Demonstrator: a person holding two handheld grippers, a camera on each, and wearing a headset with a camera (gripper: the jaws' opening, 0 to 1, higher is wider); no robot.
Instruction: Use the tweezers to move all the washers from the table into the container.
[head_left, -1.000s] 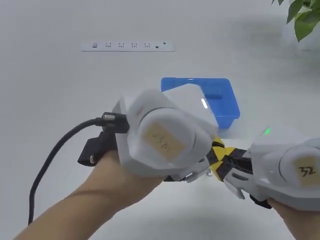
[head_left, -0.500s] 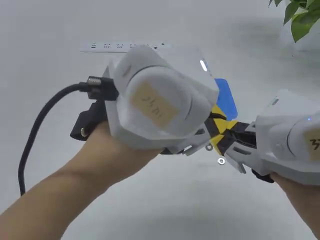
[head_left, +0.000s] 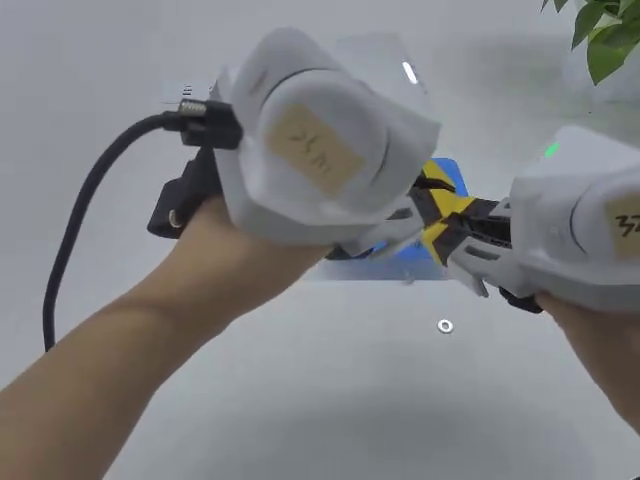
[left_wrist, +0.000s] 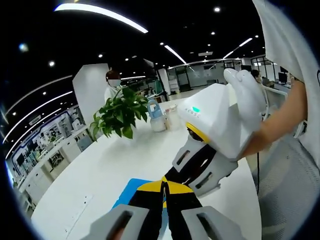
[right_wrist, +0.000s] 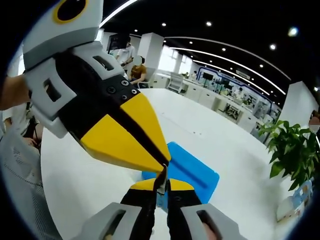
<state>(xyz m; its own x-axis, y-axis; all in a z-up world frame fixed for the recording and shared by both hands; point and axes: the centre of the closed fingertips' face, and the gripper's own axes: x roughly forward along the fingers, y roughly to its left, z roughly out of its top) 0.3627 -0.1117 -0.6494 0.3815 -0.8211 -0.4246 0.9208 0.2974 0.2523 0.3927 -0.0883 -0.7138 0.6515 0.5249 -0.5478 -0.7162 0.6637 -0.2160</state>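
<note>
Tweezers (right_wrist: 161, 181), spread or squeezed I cannot tell, sit pinched in the right gripper (right_wrist: 161, 189), touched by the closed left gripper (right_wrist: 164, 164), blue container (right_wrist: 195, 172) just beyond, one washer (head_left: 445, 326) on the table (head_left: 300, 400) below.

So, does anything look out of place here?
One washer lies loose on the table, outside the blue container, on its near side. Whether it was dropped, I cannot tell. Nothing else looks odd.
</note>
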